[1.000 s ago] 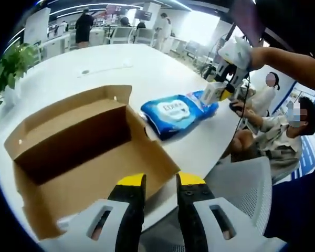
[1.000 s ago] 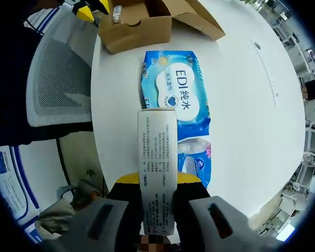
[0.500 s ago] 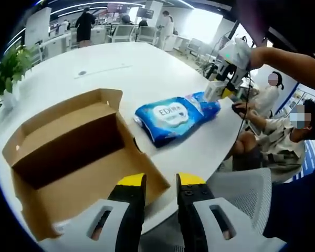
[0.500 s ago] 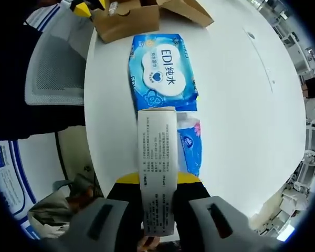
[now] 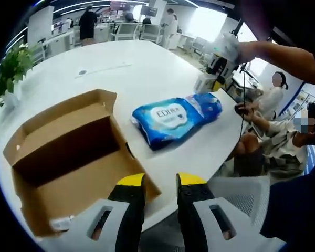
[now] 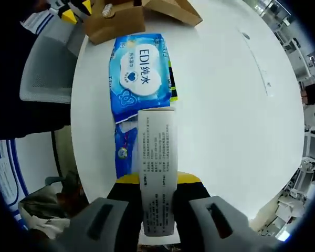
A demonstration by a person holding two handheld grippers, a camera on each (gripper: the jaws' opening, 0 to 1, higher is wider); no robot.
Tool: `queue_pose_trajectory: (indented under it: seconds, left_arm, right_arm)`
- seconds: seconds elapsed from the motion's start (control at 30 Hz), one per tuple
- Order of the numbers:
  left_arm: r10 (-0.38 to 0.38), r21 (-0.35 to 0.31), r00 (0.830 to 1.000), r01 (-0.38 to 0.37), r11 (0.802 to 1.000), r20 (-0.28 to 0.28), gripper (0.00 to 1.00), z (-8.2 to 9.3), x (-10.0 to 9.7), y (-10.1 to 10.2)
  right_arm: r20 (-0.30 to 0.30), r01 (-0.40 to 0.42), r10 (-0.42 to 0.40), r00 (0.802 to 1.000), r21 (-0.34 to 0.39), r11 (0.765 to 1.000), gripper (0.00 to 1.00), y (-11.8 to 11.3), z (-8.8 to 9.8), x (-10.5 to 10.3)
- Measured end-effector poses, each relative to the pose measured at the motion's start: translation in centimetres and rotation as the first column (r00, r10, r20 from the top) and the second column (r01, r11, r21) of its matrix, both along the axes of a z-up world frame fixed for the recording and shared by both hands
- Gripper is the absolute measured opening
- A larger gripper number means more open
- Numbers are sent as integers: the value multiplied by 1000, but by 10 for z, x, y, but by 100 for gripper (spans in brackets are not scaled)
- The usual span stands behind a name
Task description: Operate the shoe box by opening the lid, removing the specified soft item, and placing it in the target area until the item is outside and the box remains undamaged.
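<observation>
The open cardboard shoe box (image 5: pixel 68 152) lies on the white table (image 5: pixel 142 68), just ahead of my left gripper (image 5: pixel 160 184), whose jaws stand open with nothing between them. To the right of the box lies a soft blue wipes pack (image 5: pixel 173 118). My right gripper (image 5: pixel 216 60) hovers above the pack's far end, shut on a slim white printed carton (image 5: pixel 205 83). In the right gripper view the carton (image 6: pixel 157 168) stands between the jaws of my right gripper (image 6: pixel 157 181), over the blue pack (image 6: pixel 142 73) and a second blue packet (image 6: pixel 123 147). The box (image 6: pixel 121 18) sits beyond.
A grey mesh chair (image 6: pixel 47 68) stands at the table's edge near the box. My left gripper (image 6: pixel 73 8) shows by the box corner. A potted plant (image 5: pixel 10 65) is at the far left. People sit beyond the table's right edge (image 5: pixel 275 126). A small white item (image 5: pixel 60 224) lies in the box.
My right gripper has carried the white carton upward and farther over the table, so the blue packs now lie left of it in its view. The left gripper has barely moved.
</observation>
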State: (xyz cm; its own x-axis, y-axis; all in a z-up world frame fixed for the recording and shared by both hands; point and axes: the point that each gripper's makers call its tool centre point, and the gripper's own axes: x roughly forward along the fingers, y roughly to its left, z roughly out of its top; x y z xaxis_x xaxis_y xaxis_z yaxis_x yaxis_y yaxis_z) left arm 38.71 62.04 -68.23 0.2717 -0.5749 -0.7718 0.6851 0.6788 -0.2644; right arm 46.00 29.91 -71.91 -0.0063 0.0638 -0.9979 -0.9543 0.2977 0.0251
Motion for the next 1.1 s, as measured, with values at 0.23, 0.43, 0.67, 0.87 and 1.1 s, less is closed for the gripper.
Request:
queue_pose_trajectory:
  seconds: [0.23, 0.43, 0.67, 0.87, 1.1]
  left_arm:
    - [28, 14, 1000, -28, 1000, 0, 21, 2, 2, 4]
    - [36, 15, 999, -36, 999, -9, 21, 1, 0, 1]
    - [44, 22, 999, -44, 999, -5, 21, 2, 2, 1]
    - [51, 35, 999, -50, 998, -15, 21, 0, 1, 3]
    - [45, 49, 999, -44, 998, -18, 21, -1, -1, 5]
  right_arm:
    - [-1, -12, 12, 1000, 0, 1000, 19, -6, -8, 15]
    - [-4, -15, 15, 1000, 5, 1000, 19, -8, -12, 23]
    - [-10, -14, 14, 1000, -1, 1000, 19, -16, -29, 32]
    - [-20, -25, 24, 999, -4, 1000, 19, -19, -41, 35]
    - [-25, -37, 37, 999, 13, 999, 19, -11, -54, 35]
